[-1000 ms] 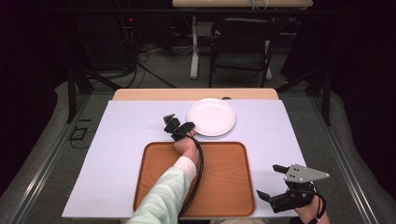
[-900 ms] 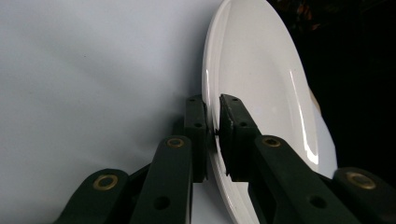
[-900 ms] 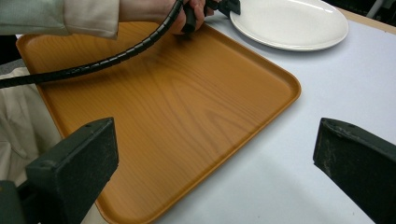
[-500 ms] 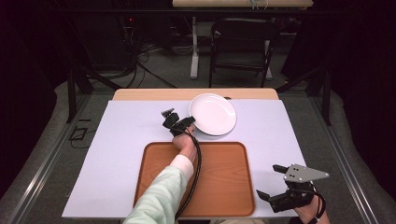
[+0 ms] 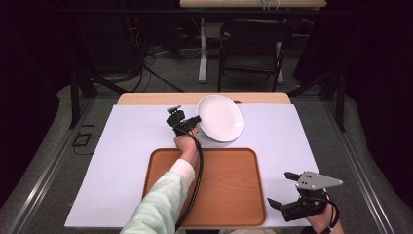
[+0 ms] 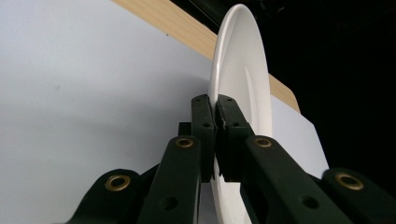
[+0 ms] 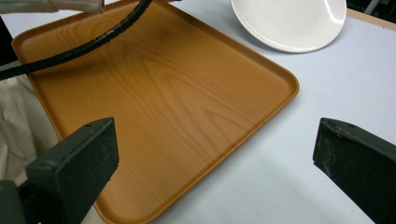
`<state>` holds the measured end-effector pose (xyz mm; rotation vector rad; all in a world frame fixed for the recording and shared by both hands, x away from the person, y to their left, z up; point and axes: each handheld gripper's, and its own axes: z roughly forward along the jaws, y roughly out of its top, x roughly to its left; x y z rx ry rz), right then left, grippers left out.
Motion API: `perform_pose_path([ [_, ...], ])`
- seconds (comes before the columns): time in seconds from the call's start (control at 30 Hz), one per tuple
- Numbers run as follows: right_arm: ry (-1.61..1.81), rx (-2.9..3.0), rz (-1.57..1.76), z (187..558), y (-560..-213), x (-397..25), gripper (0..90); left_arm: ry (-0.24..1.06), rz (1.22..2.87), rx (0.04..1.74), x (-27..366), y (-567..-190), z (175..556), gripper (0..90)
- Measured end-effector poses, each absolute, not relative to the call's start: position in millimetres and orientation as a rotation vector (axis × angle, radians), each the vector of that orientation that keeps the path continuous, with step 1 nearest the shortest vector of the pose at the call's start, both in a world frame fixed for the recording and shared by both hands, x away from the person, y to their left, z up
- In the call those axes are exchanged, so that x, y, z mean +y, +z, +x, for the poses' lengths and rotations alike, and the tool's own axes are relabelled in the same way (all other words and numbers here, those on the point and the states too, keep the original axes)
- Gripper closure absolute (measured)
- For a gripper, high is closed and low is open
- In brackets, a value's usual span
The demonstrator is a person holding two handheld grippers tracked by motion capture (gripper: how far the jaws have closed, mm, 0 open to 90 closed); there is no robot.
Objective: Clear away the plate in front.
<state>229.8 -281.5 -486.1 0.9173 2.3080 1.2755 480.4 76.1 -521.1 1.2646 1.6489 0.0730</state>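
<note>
Nearest to me, my right gripper (image 5: 292, 207) hovers at the near right corner of the tabletop (image 5: 122, 161), its 2 black jaws spread wide apart and holding nothing; from its own view they frame the near right corner of the flat orange-brown wooden tray (image 7: 154, 107), with the pale lilac sheet covering the tabletop beyond. The tray lies bare in the middle of the near side, its long axis running left to right, and my left forearm in its pale green sleeve (image 5: 160, 204) reaches over its left part, the black ribbed cable (image 5: 197, 165) trailing back along it. Just past the tray's far edge, my left gripper (image 5: 192, 122) has its 2 jaws pressed together on the near left rim of the round white ceramic plate (image 5: 220, 117). In the left gripper view the plate (image 6: 243, 70) stands edge-on between the jaws, so I judge it tilted up off the sheet, not lying flat. The relation that counts: the plate hangs just beyond the tray's far edge, slightly right of my left gripper, and the tray lies straight back toward me from it. My left hand is the nearer 1 by far; the right is well apart. If the plate is bound for the tray, a short pull back and a levelling would do.
</note>
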Motion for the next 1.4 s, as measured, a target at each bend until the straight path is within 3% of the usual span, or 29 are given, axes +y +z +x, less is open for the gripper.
perform_pose_path([
  [0.37, 1.182, 2.318, 1.006, 246.3, -482.6, -276.5, 0.0, 0.084, 1.34, 1.564, 92.9, -501.5, 479.4, 87.2],
  [0.9, 1.258, 2.343, 1.221, 351.5, -469.9, -244.1, 0.0, 0.091, 1.394, 1.423, 129.5, -462.1, 458.2, 87.1],
  [1.4, 1.344, 2.426, 1.377, 420.9, -501.0, -196.6, 2.2, 0.039, 1.452, 1.359, 139.9, -460.0, 437.2, 87.0],
])
